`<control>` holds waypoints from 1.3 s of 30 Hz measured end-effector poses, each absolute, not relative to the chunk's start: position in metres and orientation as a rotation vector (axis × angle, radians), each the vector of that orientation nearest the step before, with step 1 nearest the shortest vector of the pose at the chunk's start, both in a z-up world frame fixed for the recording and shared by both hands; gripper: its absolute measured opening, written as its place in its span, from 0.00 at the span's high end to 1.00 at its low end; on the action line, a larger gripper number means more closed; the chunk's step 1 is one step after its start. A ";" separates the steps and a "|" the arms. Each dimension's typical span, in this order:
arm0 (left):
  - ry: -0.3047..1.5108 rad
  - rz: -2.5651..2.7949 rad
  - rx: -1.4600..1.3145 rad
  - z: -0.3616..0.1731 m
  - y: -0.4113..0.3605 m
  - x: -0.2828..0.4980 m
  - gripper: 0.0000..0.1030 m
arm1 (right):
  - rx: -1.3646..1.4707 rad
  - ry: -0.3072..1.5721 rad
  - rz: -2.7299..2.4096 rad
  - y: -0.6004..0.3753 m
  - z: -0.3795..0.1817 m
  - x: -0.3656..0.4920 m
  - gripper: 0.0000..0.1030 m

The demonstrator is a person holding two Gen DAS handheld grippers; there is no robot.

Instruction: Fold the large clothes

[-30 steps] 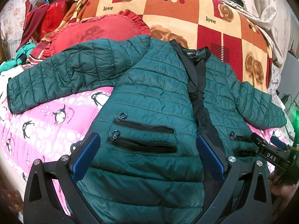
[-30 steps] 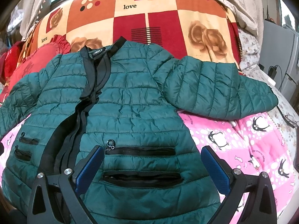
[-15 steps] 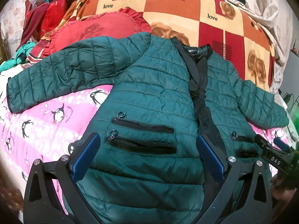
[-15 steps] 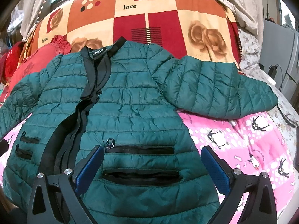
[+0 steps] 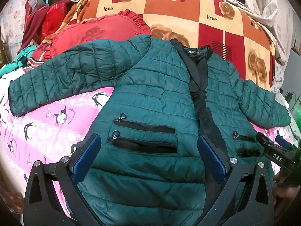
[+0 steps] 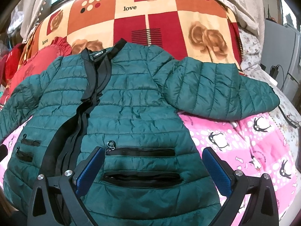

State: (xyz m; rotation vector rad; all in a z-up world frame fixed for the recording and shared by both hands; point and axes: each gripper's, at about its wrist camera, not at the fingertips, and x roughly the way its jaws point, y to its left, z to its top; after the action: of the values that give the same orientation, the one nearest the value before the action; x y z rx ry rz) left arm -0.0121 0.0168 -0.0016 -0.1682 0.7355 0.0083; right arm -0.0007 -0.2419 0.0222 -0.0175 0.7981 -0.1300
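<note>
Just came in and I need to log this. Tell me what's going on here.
A person holds a two-finger gripper in each hand over a green jacket spread front-up on a bed, sleeves out to both sides. The left gripper and right gripper are both open, poised near the hem over the pockets, gripping nothing. No fold has been made yet. The jacket lies across a pink penguin blanket, its collar toward a rose-patterned blanket.

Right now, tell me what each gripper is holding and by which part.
Nothing is held. The left gripper and right gripper both hang open over the lower front of the green jacket, jaws spread wide, with no fabric pinched between them.
</note>
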 end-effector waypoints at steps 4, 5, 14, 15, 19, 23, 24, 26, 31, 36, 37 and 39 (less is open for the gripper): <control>0.738 0.005 -0.174 -0.003 0.017 -0.011 0.01 | -0.019 0.801 -0.133 -0.240 0.021 0.001 0.00; 0.739 0.005 -0.176 -0.003 0.018 -0.011 0.01 | -0.019 0.803 -0.133 -0.240 0.020 0.001 0.00; 0.741 0.030 -0.265 0.001 0.057 0.005 0.01 | -0.019 0.802 -0.133 -0.241 0.021 0.001 0.00; 0.711 0.053 -0.261 0.004 0.068 0.008 0.01 | -0.014 0.802 -0.132 -0.242 0.021 0.001 0.00; 0.631 0.140 -0.190 0.005 0.112 0.017 0.01 | -0.001 0.795 -0.129 -0.243 0.023 0.000 0.00; 0.659 0.161 -0.213 -0.005 0.169 0.026 0.01 | -0.001 0.795 -0.123 -0.242 0.024 0.000 0.00; 0.666 0.172 -0.208 -0.008 0.182 0.026 0.01 | -0.002 0.795 -0.122 -0.242 0.024 -0.001 0.00; 0.662 0.199 -0.197 -0.013 0.218 0.026 0.01 | -0.003 0.797 -0.123 -0.243 0.023 -0.001 0.00; 0.655 0.290 -0.219 -0.023 0.312 0.016 0.01 | -0.004 0.797 -0.124 -0.243 0.023 -0.001 0.00; 0.609 0.335 -0.368 -0.046 0.388 0.000 0.03 | -0.015 0.807 -0.120 -0.240 0.020 0.000 0.00; 0.608 0.317 -0.390 -0.050 0.394 0.001 0.08 | -0.025 0.811 -0.120 -0.238 0.019 0.000 0.00; 0.620 0.257 -0.422 -0.058 0.401 0.008 0.13 | -0.040 0.819 -0.117 -0.234 0.017 0.003 0.00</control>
State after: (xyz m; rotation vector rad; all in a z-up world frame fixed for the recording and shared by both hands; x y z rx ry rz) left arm 0.0080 0.4014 -0.0581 -0.4218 0.6203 0.2567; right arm 0.0025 -0.2342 0.0168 -0.0405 0.8192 -0.1173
